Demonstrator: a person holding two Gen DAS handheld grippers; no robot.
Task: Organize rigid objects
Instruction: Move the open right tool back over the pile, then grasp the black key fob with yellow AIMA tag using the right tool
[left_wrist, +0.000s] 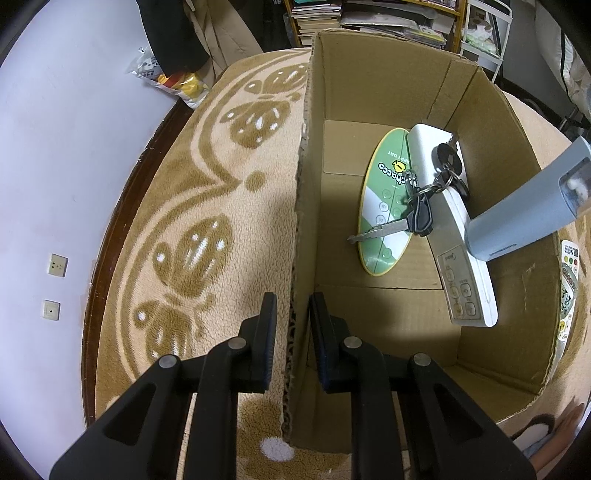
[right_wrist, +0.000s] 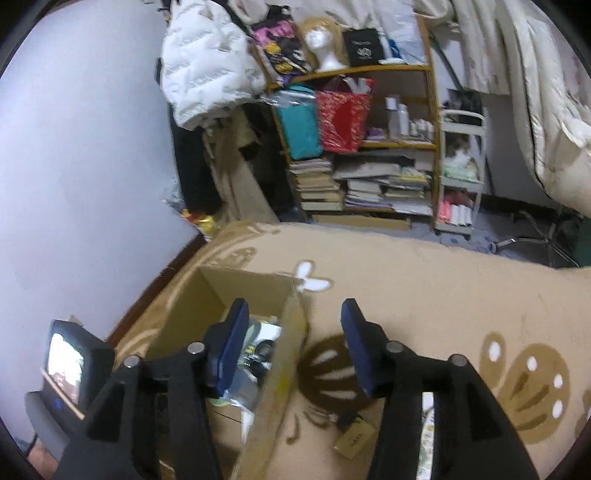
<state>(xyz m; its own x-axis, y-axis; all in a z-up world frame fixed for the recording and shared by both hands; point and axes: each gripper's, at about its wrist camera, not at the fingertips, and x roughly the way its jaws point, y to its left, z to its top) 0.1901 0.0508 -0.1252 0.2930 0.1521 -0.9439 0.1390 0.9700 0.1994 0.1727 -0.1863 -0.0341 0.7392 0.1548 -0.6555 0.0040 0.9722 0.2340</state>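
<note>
An open cardboard box (left_wrist: 388, 85) stands on a tan patterned carpet. My left gripper (left_wrist: 293, 325) is shut on the box's left wall (left_wrist: 299, 236). Inside lie a green oval card (left_wrist: 384, 206), a white remote (left_wrist: 450, 236) and a bunch of keys (left_wrist: 417, 210). A grey-blue cylinder (left_wrist: 532, 210) leans in over the right wall. In the right wrist view the box (right_wrist: 266, 398) is at lower left. My right gripper (right_wrist: 295, 343) is open and empty above the carpet, right of the box. A small tan block (right_wrist: 354, 437) lies on the carpet below it.
A white wall (left_wrist: 55, 147) with sockets runs along the left. A bookshelf (right_wrist: 362, 147) packed with books and bags stands behind the carpet. A printed sheet (left_wrist: 569, 280) lies right of the box. A small screen (right_wrist: 70, 362) sits at lower left.
</note>
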